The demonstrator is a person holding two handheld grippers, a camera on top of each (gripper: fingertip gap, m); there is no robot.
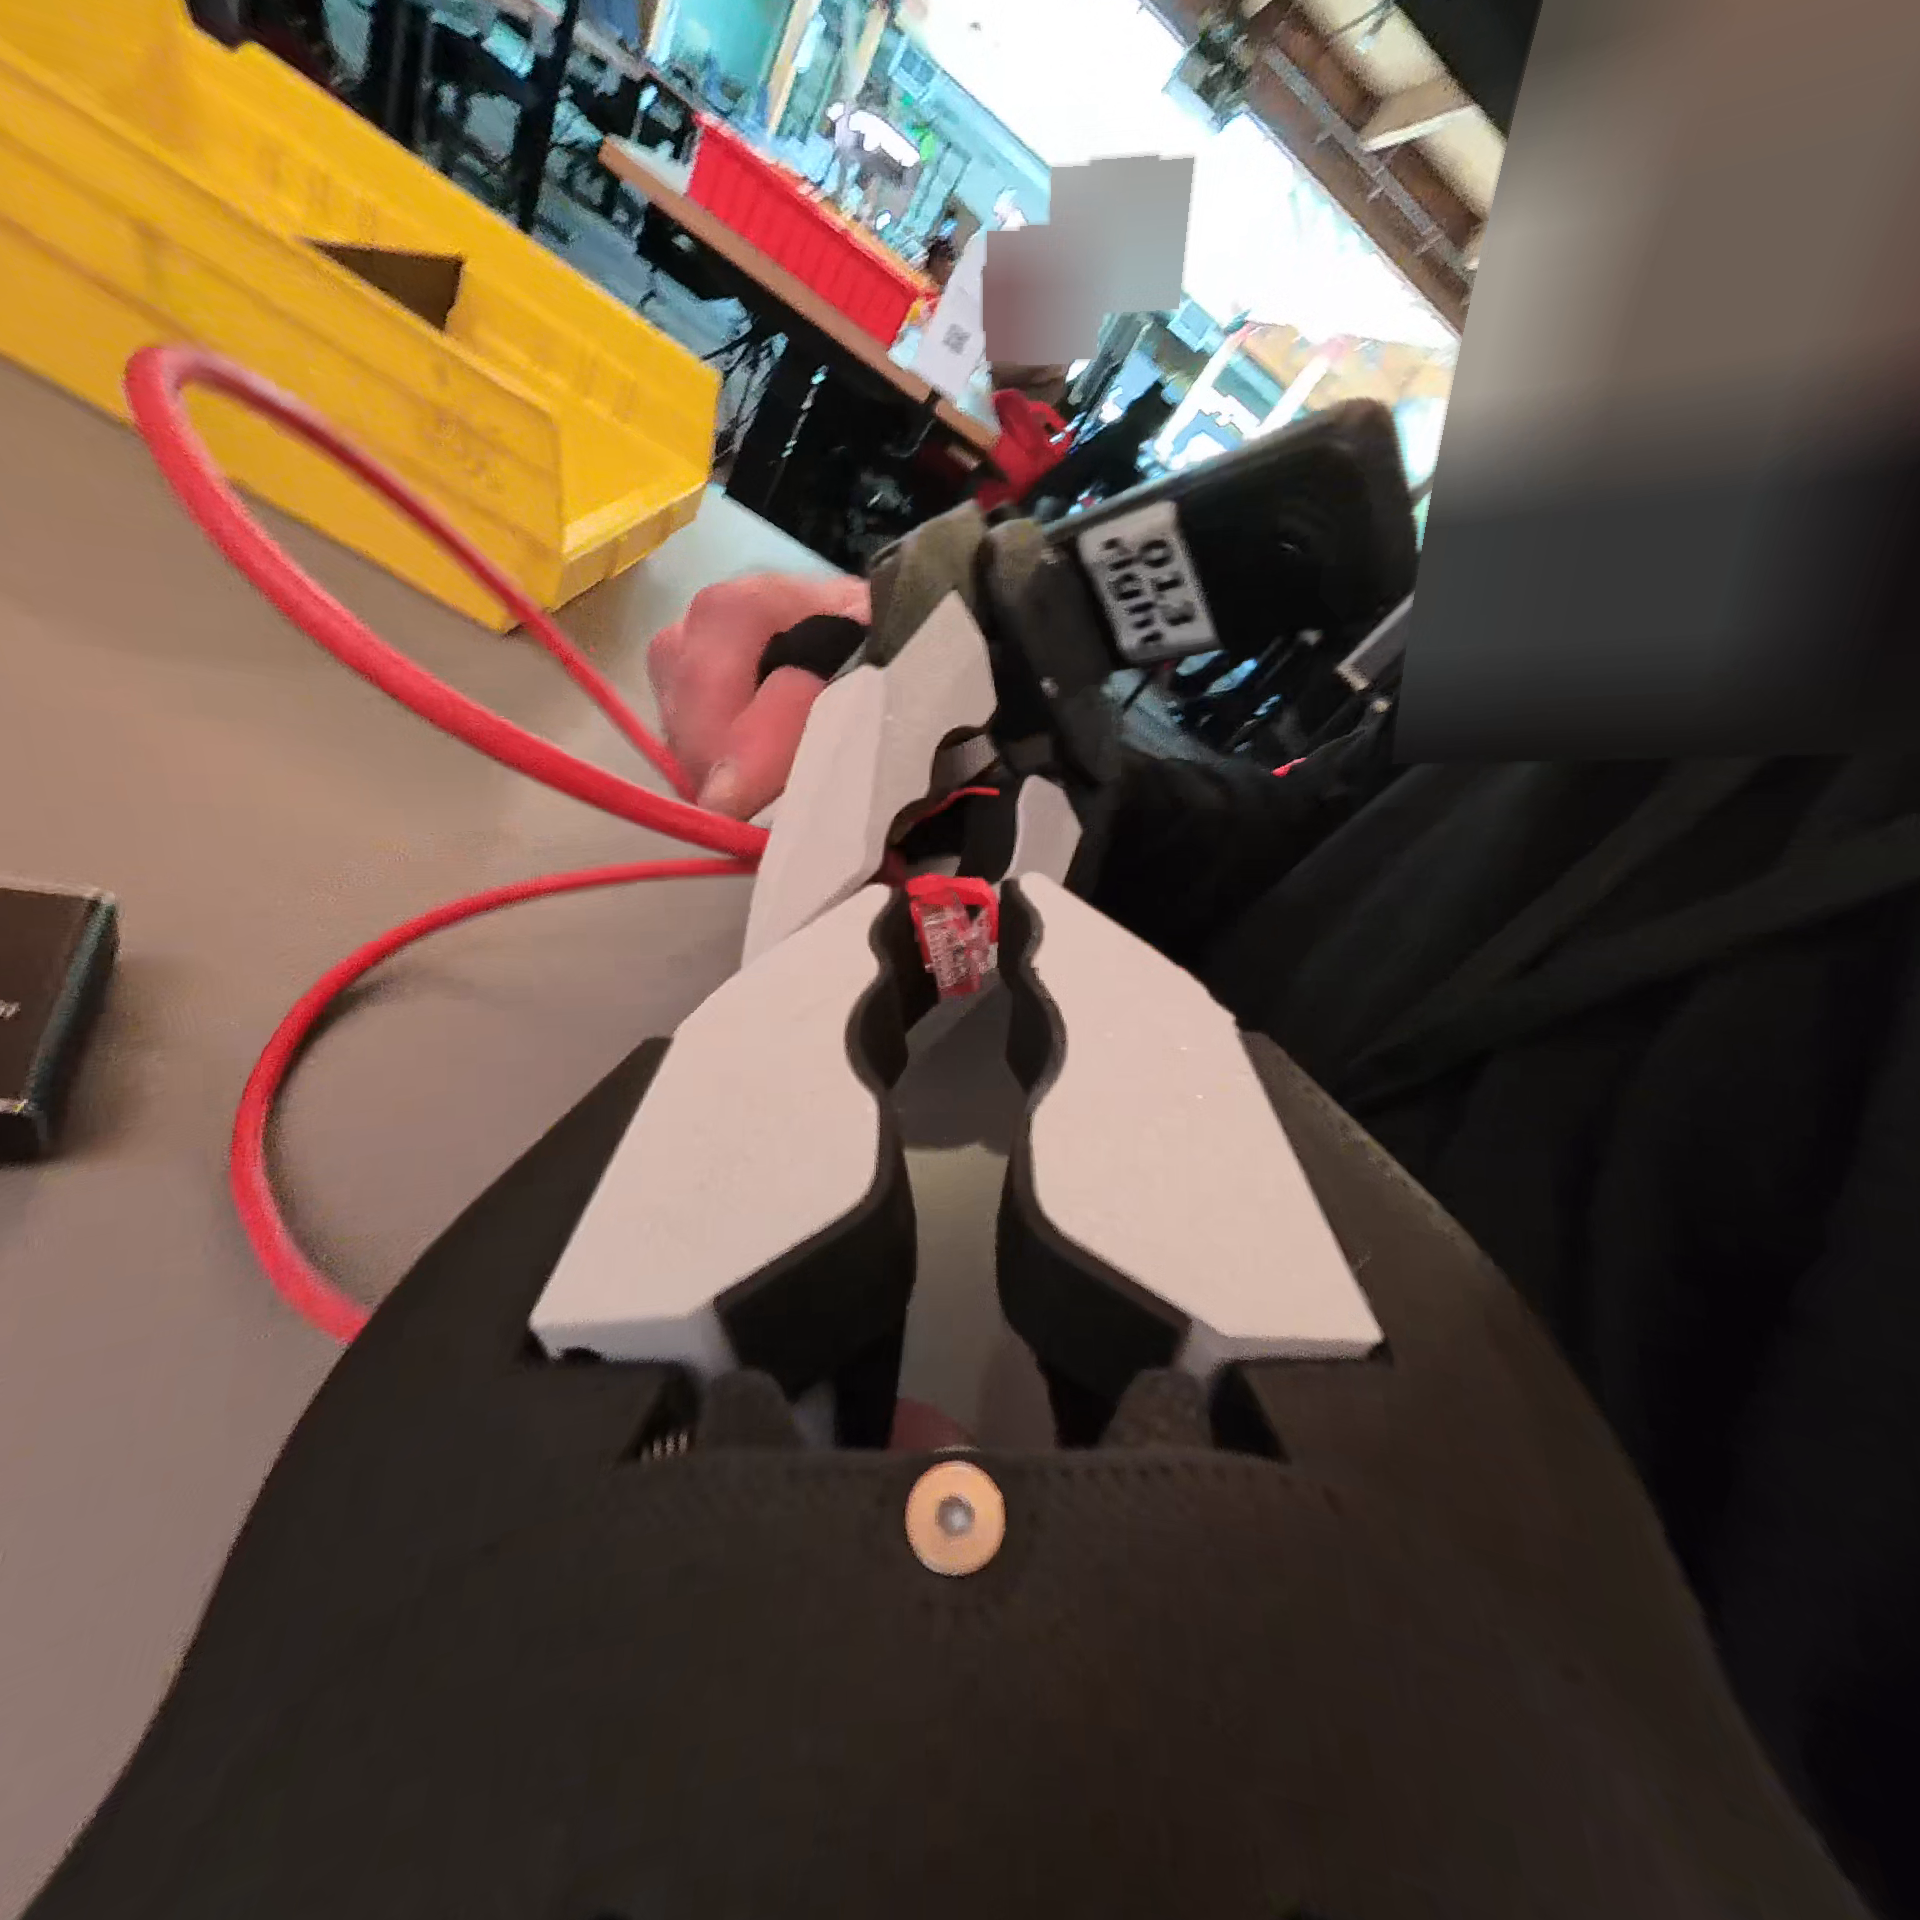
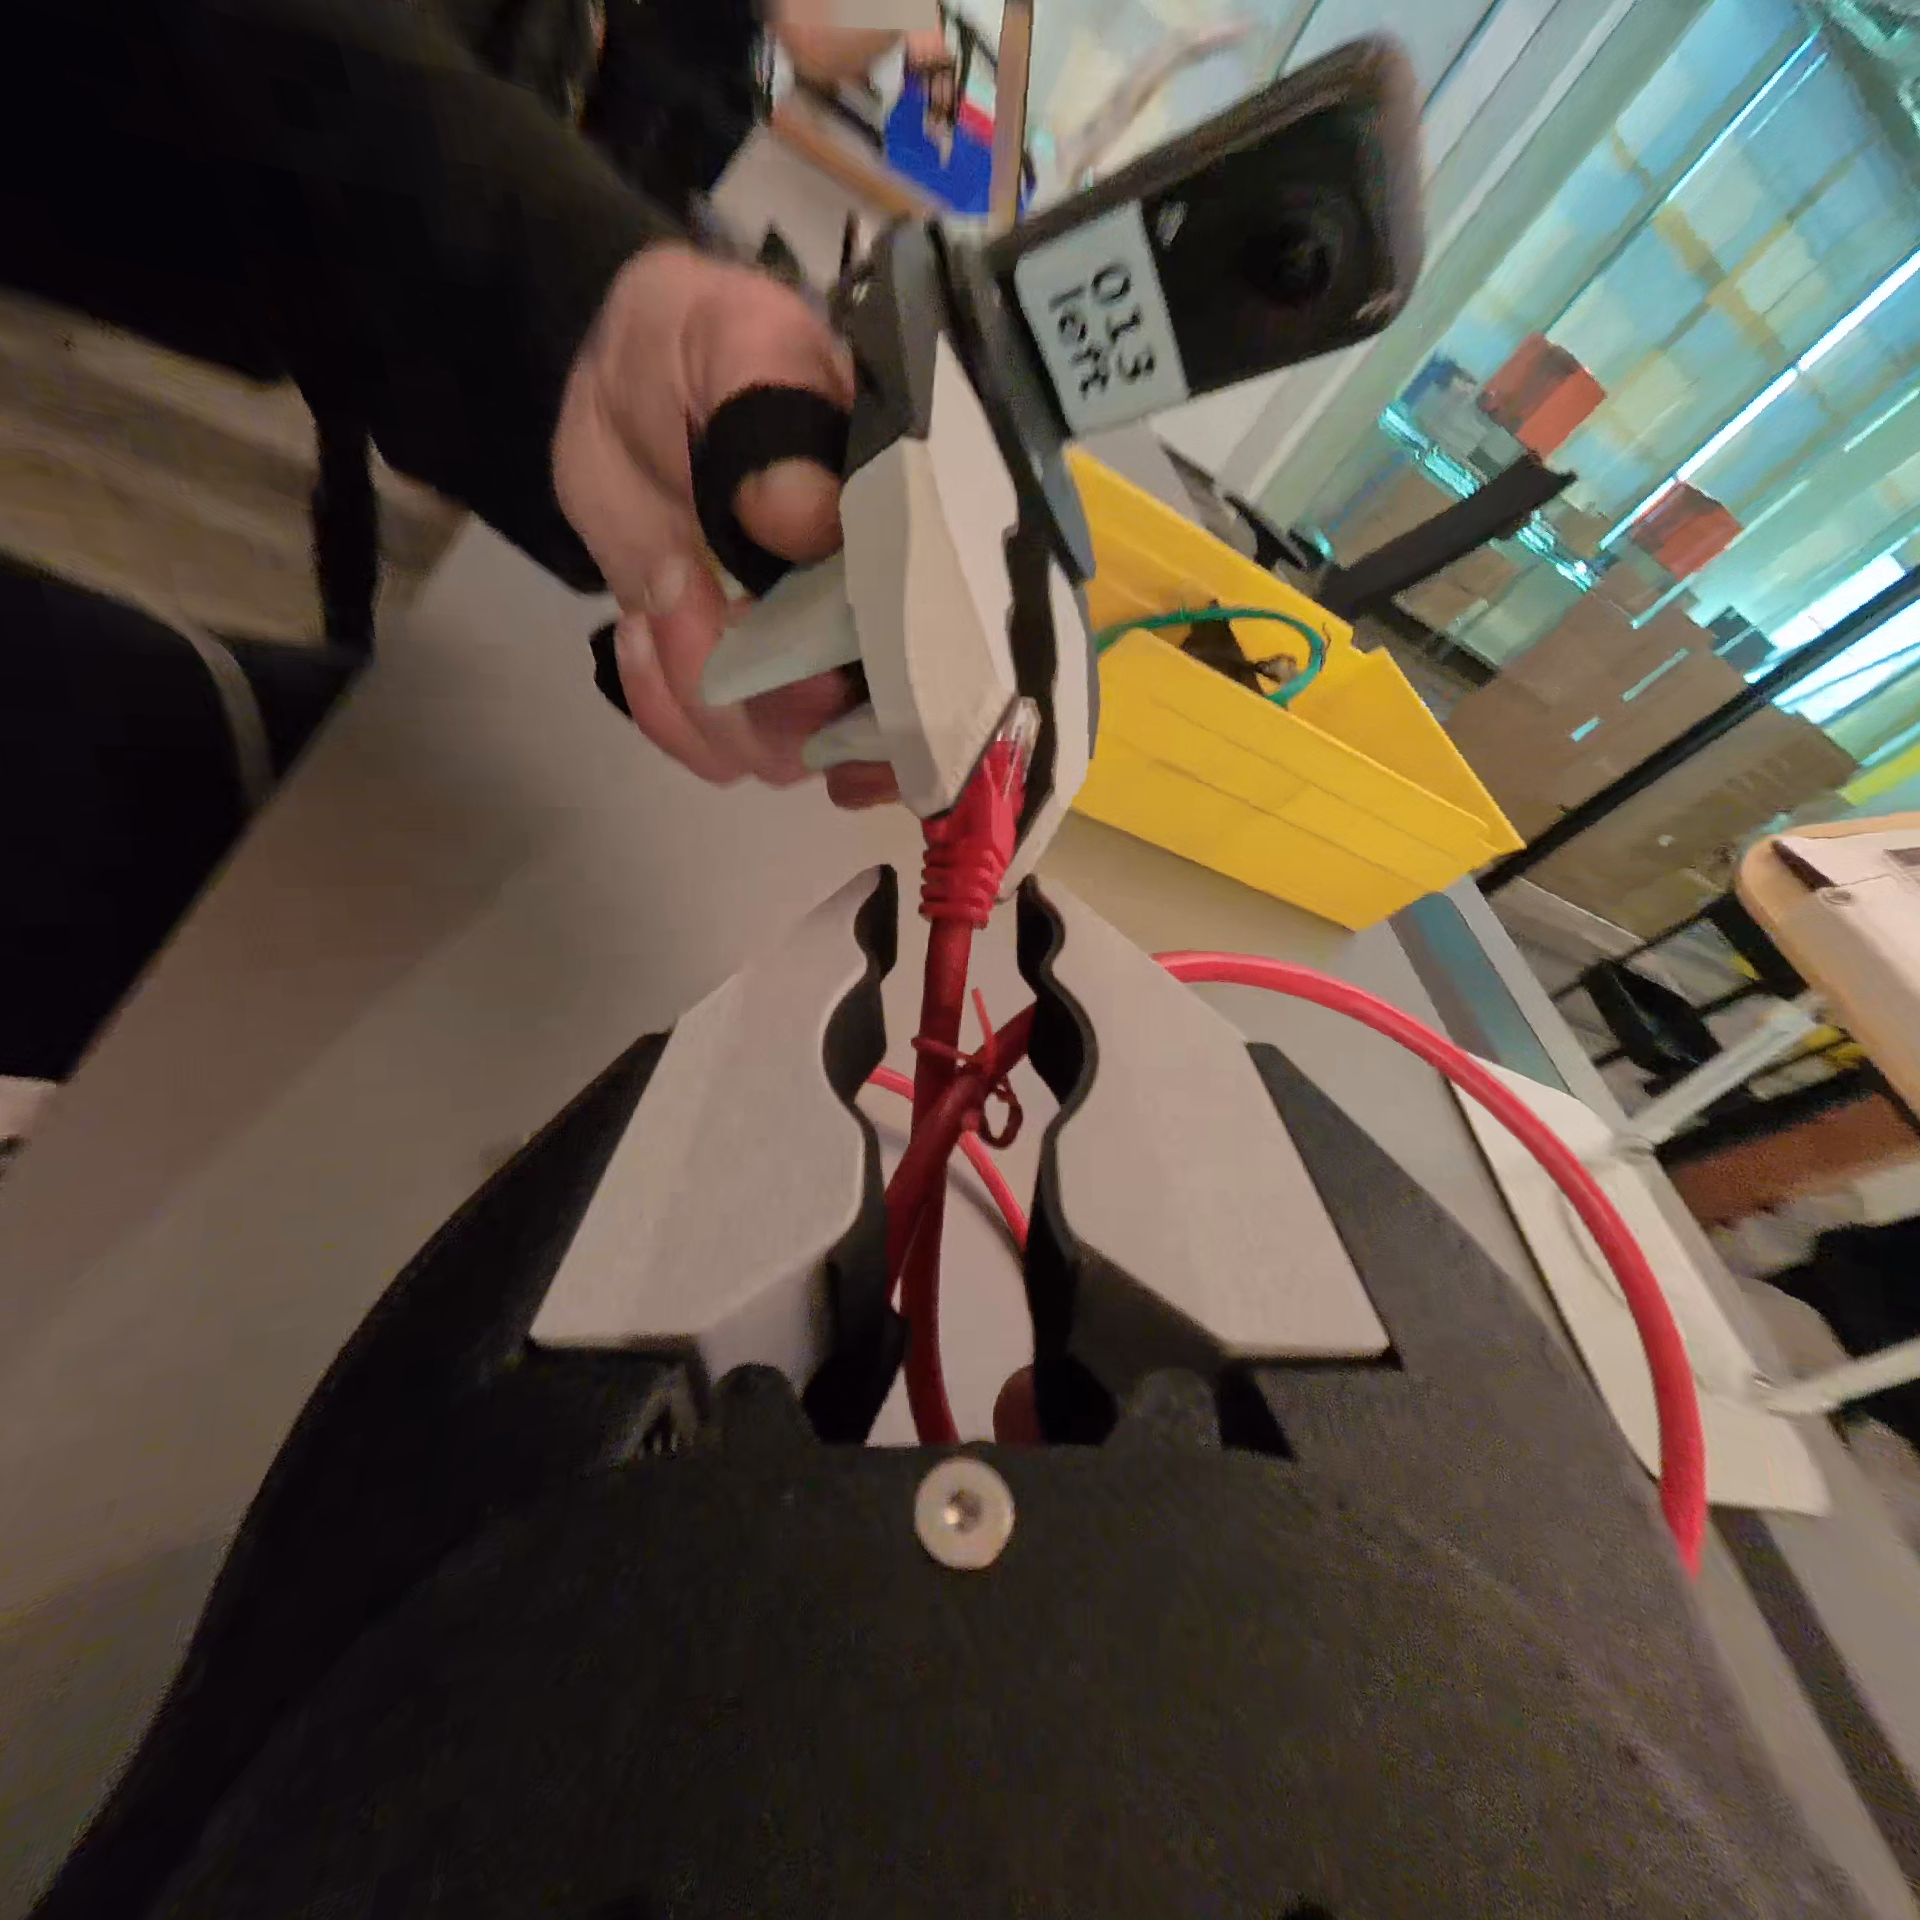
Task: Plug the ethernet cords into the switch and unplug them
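My left gripper [image 1: 948, 914] is shut on the plug [image 1: 951, 940] of a red ethernet cord [image 1: 343, 623]. It holds the plug above the table. In the right wrist view the left gripper [image 2: 987, 810] pinches the clear plug tip [image 2: 1013, 738] and the red boot [image 2: 971, 842] hangs below it. My right gripper [image 2: 956, 894] meets it tip to tip; its jaws stand slightly apart, and the cord [image 2: 951, 966] with a twist tie runs loosely between them. The right gripper also shows in the left wrist view [image 1: 904, 862]. The black switch [image 1: 42, 1018] lies at the left edge.
A yellow bin [image 1: 312, 312] stands on the grey table [image 1: 260, 790] behind the cord loops. In the right wrist view the bin [image 2: 1247, 748] holds a green cord [image 2: 1299, 634]. White paper [image 2: 1662, 1299] lies at the table's right edge. Hands [image 2: 675, 468] hold both grippers. Both grippers' tips are close together, under 4 cm apart.
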